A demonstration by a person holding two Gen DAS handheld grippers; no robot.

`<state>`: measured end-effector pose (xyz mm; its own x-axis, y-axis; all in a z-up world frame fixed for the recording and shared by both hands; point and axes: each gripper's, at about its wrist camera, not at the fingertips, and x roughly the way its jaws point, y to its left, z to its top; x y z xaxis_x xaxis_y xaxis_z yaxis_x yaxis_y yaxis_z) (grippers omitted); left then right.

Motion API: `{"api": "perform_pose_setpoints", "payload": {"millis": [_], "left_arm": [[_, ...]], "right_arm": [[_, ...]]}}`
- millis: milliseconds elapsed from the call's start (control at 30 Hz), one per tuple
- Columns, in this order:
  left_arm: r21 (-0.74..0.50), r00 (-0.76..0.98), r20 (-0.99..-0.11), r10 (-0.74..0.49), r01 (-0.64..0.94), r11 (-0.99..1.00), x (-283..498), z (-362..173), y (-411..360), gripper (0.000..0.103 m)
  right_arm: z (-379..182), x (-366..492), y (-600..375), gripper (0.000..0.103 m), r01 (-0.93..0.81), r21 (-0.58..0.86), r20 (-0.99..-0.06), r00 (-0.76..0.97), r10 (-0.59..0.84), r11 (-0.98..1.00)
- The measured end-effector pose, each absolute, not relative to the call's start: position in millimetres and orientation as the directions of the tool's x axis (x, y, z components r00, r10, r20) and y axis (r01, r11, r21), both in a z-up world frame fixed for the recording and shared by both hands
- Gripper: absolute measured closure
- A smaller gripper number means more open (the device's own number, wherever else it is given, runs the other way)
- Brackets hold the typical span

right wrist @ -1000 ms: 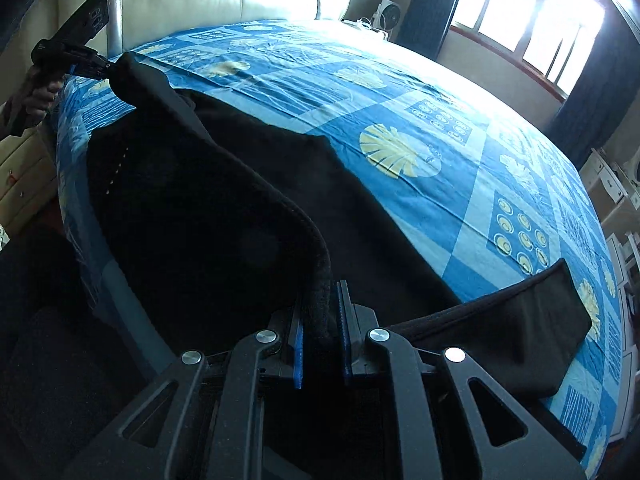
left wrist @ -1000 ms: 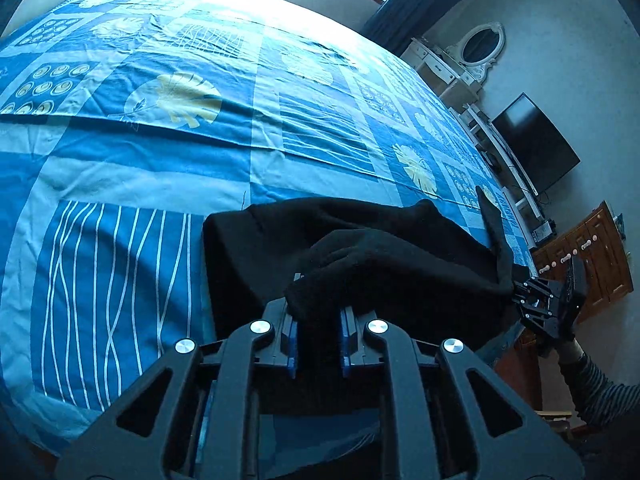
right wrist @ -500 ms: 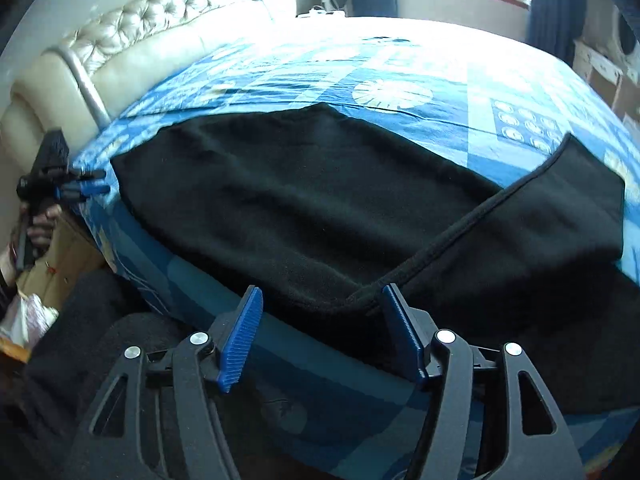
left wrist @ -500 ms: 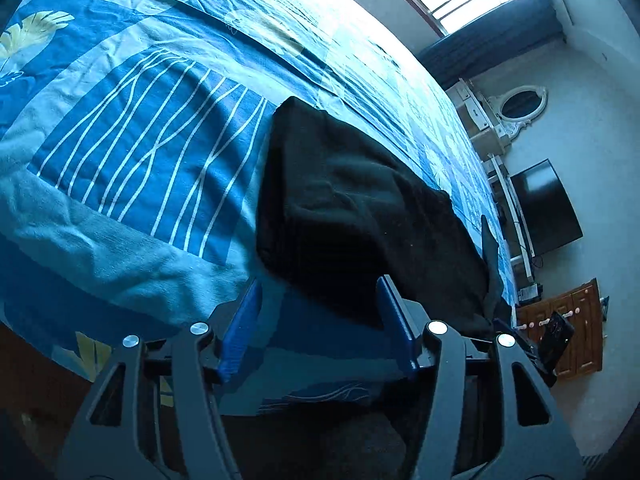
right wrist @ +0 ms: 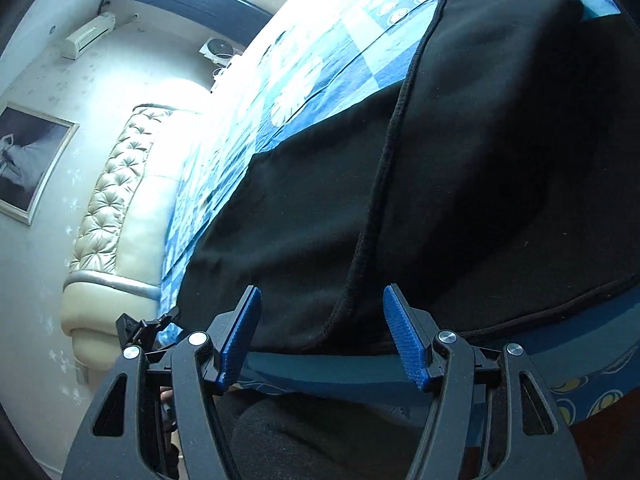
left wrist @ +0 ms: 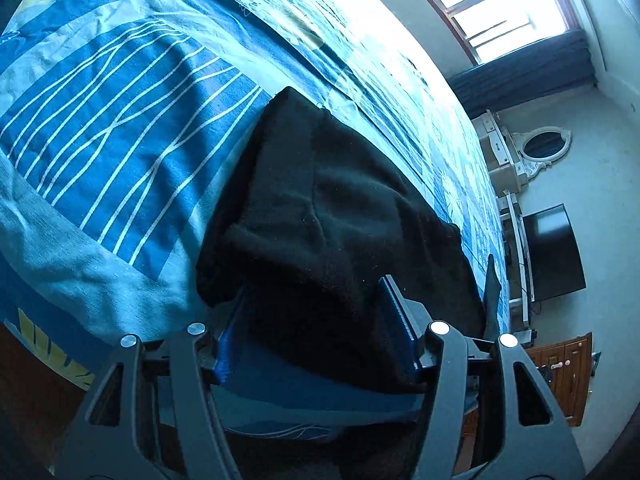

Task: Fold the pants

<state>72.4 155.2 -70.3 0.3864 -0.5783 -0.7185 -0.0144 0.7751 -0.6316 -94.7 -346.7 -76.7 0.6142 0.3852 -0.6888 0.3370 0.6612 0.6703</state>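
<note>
Black pants (left wrist: 340, 220) lie folded on the blue bedspread (left wrist: 120, 120), their near edge hanging over the side of the bed. My left gripper (left wrist: 316, 292) straddles that near edge. Its jaws are closing with cloth lying between them, and the pads do not press on it. In the right wrist view the pants (right wrist: 460, 160) spread wide, one layer's seam running down toward my right gripper (right wrist: 322, 292). Its jaws stand apart, just short of the hem. The left gripper (right wrist: 148, 328) shows small by the pants' far corner.
A cream tufted headboard (right wrist: 116, 200) closes one end of the bed, with a framed picture (right wrist: 28, 160) on the wall beside it. A dark TV (left wrist: 552, 252), a wooden cabinet (left wrist: 560, 368) and a bright window (left wrist: 500, 0) stand beyond the bed.
Both grippers were shut on the pants and have let go, with their jaws now apart. The lifted cloth has dropped flat onto the bed. Both views have rolled, and the left gripper moved closer to the pants.
</note>
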Motion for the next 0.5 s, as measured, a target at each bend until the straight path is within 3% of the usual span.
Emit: {"api": "perform_pose_setpoints", "payload": {"millis": [33,100,200,267,300,367,500], "left_arm": [[-0.601,0.389,-0.736,-0.554,0.001,0.800,71.6,-69.0,151.5,0.052],[-0.533,0.374,-0.778,-0.505,0.032,0.846,71.8,-70.6,143.7,0.081],[-0.468,0.382,-0.807,-0.451,0.052,0.882,69.2,-72.4,134.9,0.091],[-0.428,0.393,-0.820,-0.417,0.063,0.902,67.3,-68.6,128.7,0.093],[-0.403,0.399,-0.827,-0.395,0.069,0.913,66.3,-66.5,125.9,0.093],[-0.360,0.406,-0.840,-0.361,0.080,0.929,64.0,-63.6,120.8,0.093],[-0.361,0.406,-0.839,-0.363,0.086,0.929,60.6,-68.6,124.7,0.093]], "right_arm": [[-72.6,-95.7,-345.3,0.040,0.354,0.634,-0.714,0.609,0.345,0.687],[-71.2,-92.3,-345.5,0.040,0.364,0.604,-0.737,0.594,0.323,0.710],[-77.9,-82.5,-339.5,0.040,0.386,0.590,-0.762,0.556,0.331,0.710],[-81.2,-71.6,-334.5,0.045,0.393,0.530,-0.799,0.528,0.288,0.751],[-81.6,-67.2,-330.4,0.061,0.390,0.476,-0.825,0.509,0.246,0.788],[-80.7,-66.2,-331.9,0.080,0.367,0.406,-0.844,0.501,0.190,0.837],[-86.2,-75.9,-340.1,0.083,0.358,0.429,-0.834,0.510,0.211,0.829]]}}
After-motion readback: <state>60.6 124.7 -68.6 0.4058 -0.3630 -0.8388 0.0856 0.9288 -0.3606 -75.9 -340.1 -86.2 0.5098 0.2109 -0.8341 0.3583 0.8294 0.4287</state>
